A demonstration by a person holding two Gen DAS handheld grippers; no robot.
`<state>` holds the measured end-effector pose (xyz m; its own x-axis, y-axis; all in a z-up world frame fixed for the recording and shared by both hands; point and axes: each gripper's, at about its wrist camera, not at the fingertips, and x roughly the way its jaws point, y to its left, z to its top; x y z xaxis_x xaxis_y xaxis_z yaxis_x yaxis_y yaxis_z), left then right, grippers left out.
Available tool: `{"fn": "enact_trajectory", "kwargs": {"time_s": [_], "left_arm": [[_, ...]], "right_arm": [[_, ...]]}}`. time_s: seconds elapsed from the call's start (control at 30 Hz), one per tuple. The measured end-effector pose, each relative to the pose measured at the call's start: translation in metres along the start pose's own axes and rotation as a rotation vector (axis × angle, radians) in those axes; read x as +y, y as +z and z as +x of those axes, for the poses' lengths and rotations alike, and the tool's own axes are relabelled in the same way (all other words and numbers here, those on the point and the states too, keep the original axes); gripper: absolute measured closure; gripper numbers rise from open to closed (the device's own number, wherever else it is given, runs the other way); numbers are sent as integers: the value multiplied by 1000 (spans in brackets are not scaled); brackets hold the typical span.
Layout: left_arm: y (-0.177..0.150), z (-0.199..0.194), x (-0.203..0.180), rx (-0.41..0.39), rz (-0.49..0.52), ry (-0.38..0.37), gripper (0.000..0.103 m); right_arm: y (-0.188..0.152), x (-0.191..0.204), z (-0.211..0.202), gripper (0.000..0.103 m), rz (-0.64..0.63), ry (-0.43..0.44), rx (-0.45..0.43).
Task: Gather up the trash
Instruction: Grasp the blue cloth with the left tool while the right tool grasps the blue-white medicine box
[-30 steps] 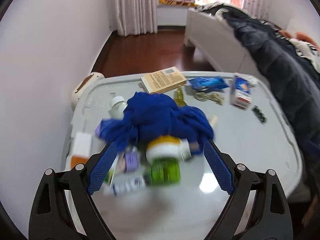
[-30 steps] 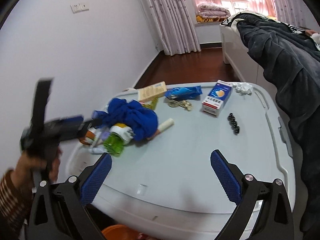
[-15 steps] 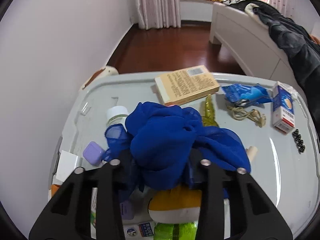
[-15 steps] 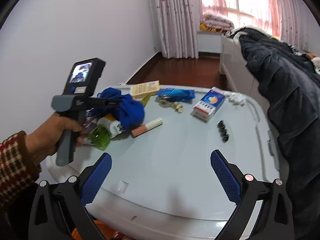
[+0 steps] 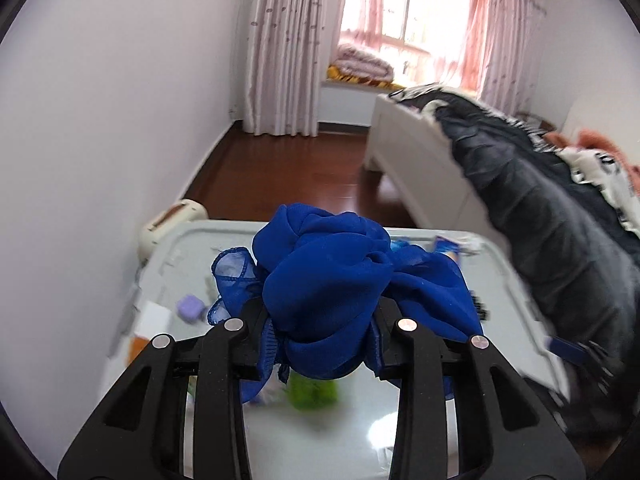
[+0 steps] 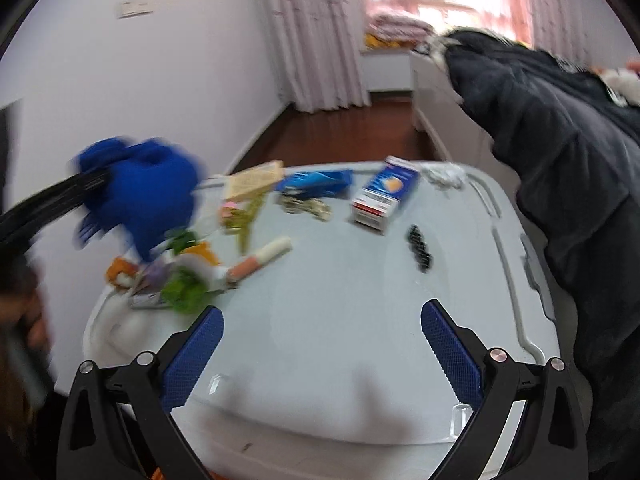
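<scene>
My left gripper [image 5: 320, 320] is shut on a bunched blue cloth [image 5: 332, 280] and holds it lifted above the grey bin lid [image 5: 360, 420]. The cloth hides the fingertips. In the right wrist view the blue cloth [image 6: 140, 188] hangs, blurred, from the left gripper at the far left above the clutter. My right gripper [image 6: 320, 356] is open and empty over the near part of the grey lid [image 6: 340, 320].
On the lid lie a green bottle [image 6: 184, 288], a tube [image 6: 260, 260], a tan book [image 6: 252, 178], a blue wrapper [image 6: 316, 182], a blue-white box [image 6: 384, 196], a black bead string [image 6: 420, 248] and a purple case [image 5: 189, 307]. A bed with dark bedding [image 6: 560, 140] stands at right.
My left gripper closed on the blue cloth and lifted it off the pile, uncovering the bottle and items beneath. My right gripper stayed open and moved closer over the lid.
</scene>
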<state>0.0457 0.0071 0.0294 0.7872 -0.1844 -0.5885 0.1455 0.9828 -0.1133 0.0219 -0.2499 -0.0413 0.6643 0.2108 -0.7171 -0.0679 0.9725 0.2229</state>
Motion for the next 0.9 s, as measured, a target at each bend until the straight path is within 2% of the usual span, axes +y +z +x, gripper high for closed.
{"fn": "enact_trajectory", "kwargs": {"time_s": [0.1,0.33,0.43,0.5,0.63,0.7,0.73,0.77,0.8,0.83,0.9], "left_arm": [[-6,4,-12,8,41,-33,69],[-19,10,-20,36,97,-72,68],[-22,8,-21,44,113,-97,67],[-23,6,-20,44,112,-109,67],[-23,5,-13,48,105,-117,66],[-22,3,-10,49,96,-121,66],[-22,2,-8,48,90,-124,66],[-21,2,-7,49,90,-125,65],[-21,2,-7,50,90,-125,65],[-22,3,-7,51,89,-125,65],[-22,4,-7,59,83,-133,64]], "right_arm": [[23,-13,24,5,57,-32,13],[91,-24,117,5,63,-186,46],[114,-27,143,5,90,-232,48],[125,-29,164,5,103,-284,88],[131,-33,197,7,105,-320,170],[130,-32,206,11,84,-335,193],[129,-31,209,21,71,-343,206],[127,-30,212,37,59,-332,220],[126,-29,209,39,63,-320,202],[125,-28,208,46,57,-327,203],[123,-25,204,49,34,-324,204]]}}
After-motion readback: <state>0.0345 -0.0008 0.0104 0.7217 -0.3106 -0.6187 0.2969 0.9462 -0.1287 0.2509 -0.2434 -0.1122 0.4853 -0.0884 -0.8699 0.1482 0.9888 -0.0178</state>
